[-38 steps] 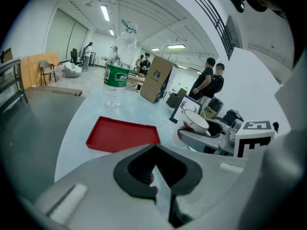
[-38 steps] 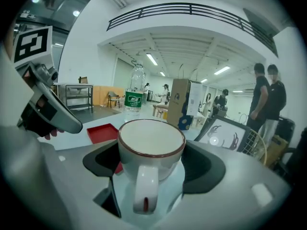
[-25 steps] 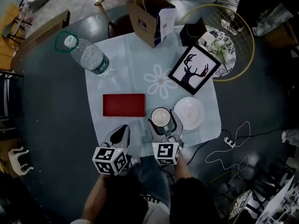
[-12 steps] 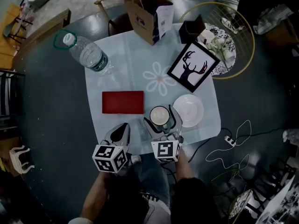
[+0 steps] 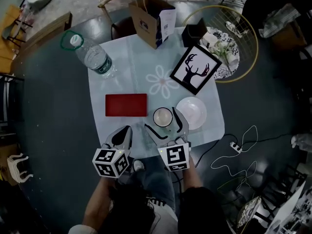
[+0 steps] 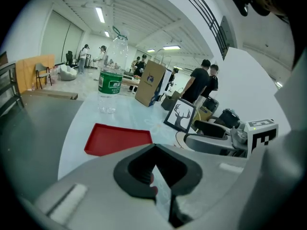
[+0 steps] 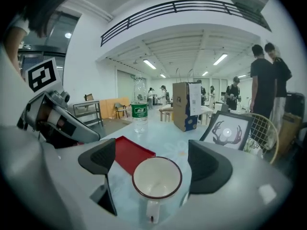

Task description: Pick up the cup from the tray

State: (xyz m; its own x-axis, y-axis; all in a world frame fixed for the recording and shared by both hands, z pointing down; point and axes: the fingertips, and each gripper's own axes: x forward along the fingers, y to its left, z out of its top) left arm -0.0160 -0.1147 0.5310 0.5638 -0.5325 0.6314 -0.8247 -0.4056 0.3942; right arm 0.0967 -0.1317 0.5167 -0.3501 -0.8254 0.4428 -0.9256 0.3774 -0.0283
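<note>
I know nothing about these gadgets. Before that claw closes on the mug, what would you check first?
1. Right gripper fingers apart: ok.
2. Cup between them, upright: ok.
3. Cup empty: ok.
4. Cup on the red tray: not ok. It stands beside the tray, on the tablecloth.
5. Left gripper out of the way: ok. It is shut and empty, off to the side.
</note>
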